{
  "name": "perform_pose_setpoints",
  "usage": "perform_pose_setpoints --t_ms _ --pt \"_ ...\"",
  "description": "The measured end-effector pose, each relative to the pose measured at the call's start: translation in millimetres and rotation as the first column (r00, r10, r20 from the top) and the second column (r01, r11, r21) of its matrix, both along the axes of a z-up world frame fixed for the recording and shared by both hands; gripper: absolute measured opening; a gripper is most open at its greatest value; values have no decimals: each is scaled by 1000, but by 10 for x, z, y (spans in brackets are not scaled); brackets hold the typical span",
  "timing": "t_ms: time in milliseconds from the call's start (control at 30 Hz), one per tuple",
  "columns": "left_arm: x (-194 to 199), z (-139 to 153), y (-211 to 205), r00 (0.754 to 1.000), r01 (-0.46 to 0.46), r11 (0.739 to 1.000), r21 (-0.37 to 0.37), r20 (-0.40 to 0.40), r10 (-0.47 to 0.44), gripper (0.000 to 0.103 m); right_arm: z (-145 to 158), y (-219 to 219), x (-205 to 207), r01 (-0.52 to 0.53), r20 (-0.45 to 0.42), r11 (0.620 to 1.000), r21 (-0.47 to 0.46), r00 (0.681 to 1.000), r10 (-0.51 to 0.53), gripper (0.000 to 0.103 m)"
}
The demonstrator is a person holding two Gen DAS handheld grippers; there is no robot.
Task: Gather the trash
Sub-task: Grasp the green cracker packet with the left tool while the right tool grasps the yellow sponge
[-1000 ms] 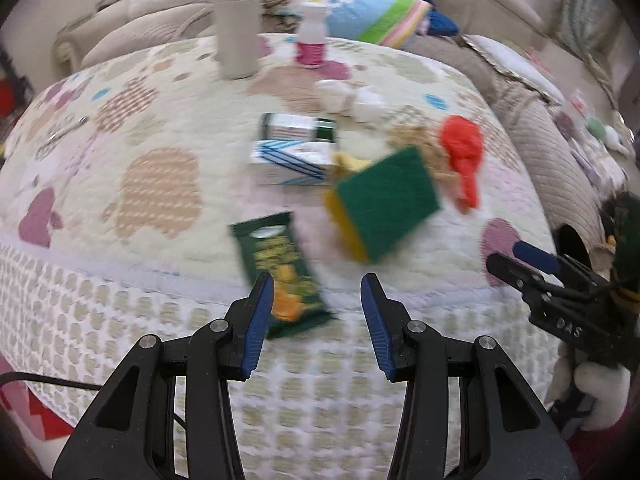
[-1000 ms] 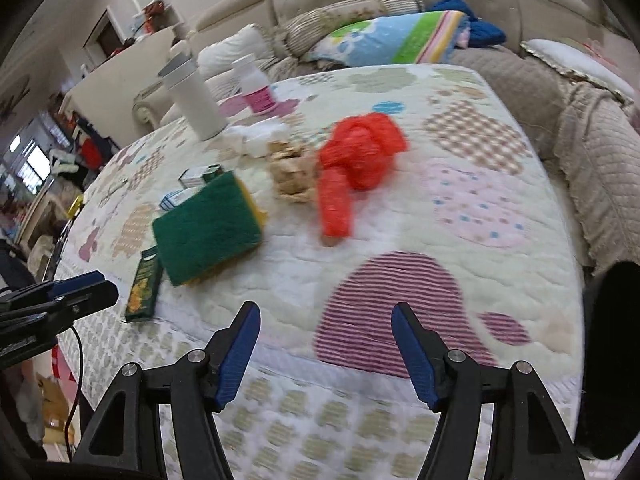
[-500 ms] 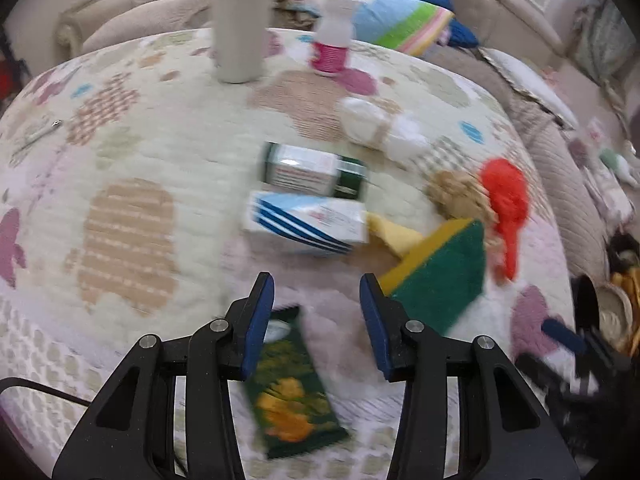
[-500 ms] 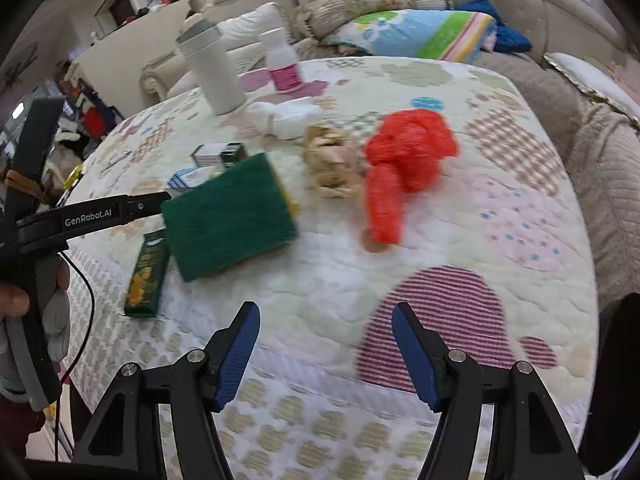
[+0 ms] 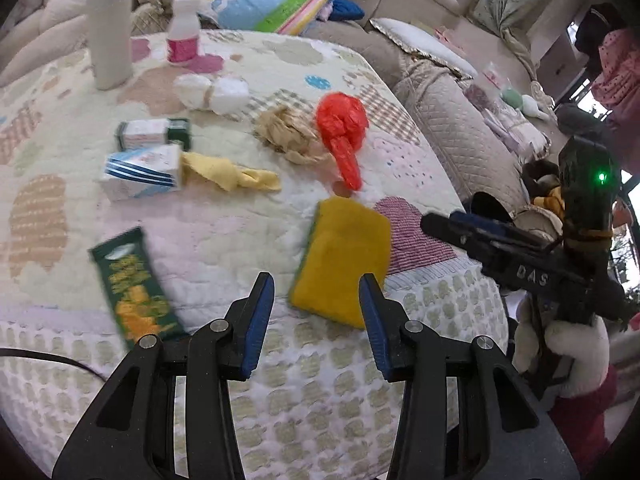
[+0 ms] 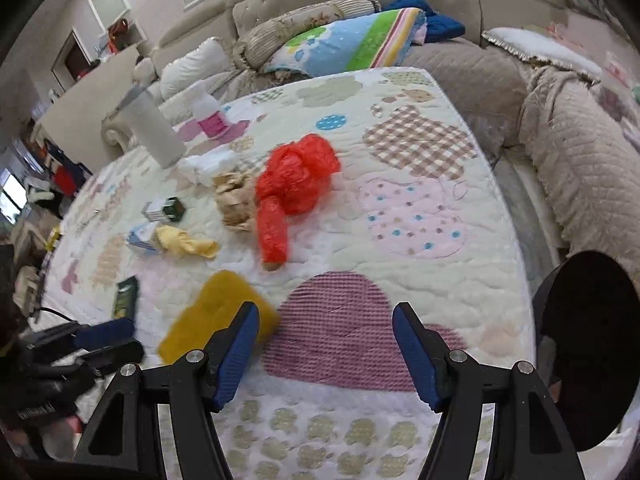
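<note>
Trash lies on a quilted table: a yellow sponge [image 5: 342, 264] near the front edge, a green snack wrapper [image 5: 132, 288], a red plastic bag [image 5: 344, 132], crumpled brown paper [image 5: 286, 134], a yellow rag [image 5: 228, 172], a blue-striped box [image 5: 140, 172] and a green-white box [image 5: 152, 134]. My left gripper [image 5: 316, 320] is open and empty, just in front of the sponge. My right gripper [image 6: 326, 354] is open and empty over the table's front edge, right of the sponge [image 6: 212, 316]; it also shows in the left wrist view [image 5: 460, 220]. The red bag [image 6: 292, 188] lies ahead of it.
A white tumbler [image 5: 108, 32], a pink-labelled bottle [image 5: 184, 36] and white tissue [image 5: 212, 90] stand at the back of the table. A sofa [image 6: 580, 168] with a striped pillow [image 6: 348, 40] runs behind and to the right. A dark round bin [image 6: 588, 360] sits at the right.
The sponge has flipped from green side up to yellow side up and now lies nearer the front edge. My left gripper has pulled back and swung right. The yellow rag is uncovered.
</note>
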State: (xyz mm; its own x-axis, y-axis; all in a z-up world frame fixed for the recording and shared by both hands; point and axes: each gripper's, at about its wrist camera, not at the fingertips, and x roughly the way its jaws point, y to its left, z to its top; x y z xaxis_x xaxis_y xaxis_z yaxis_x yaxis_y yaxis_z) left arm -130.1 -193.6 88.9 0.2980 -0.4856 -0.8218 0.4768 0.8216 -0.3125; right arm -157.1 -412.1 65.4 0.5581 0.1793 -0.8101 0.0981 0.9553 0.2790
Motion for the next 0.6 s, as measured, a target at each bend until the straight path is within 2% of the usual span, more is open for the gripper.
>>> perform_pose_setpoints --t_ms 133,233,333,400,600 --pt "12 66 326 996 -66 995 69 63 61 42 -58 281 -13 -57 -11 993 100 998 59 70" --pt "50 33 611 988 -135 983 124 91 124 42 -172 543 78 -75 -44 991 115 996 81 76" --pt "120 -49 872 979 -200 969 145 77 191 42 -297 700 223 -45 -74 990 133 996 55 80" --pt "161 -109 1012 971 -239 961 140 56 233 43 -327 789 316 -34 -88 995 98 995 42 86" --pt "298 -338 1052 951 -305 948 94 -32 309 43 -358 1034 540 -105 -94 992 -64 991 99 86"
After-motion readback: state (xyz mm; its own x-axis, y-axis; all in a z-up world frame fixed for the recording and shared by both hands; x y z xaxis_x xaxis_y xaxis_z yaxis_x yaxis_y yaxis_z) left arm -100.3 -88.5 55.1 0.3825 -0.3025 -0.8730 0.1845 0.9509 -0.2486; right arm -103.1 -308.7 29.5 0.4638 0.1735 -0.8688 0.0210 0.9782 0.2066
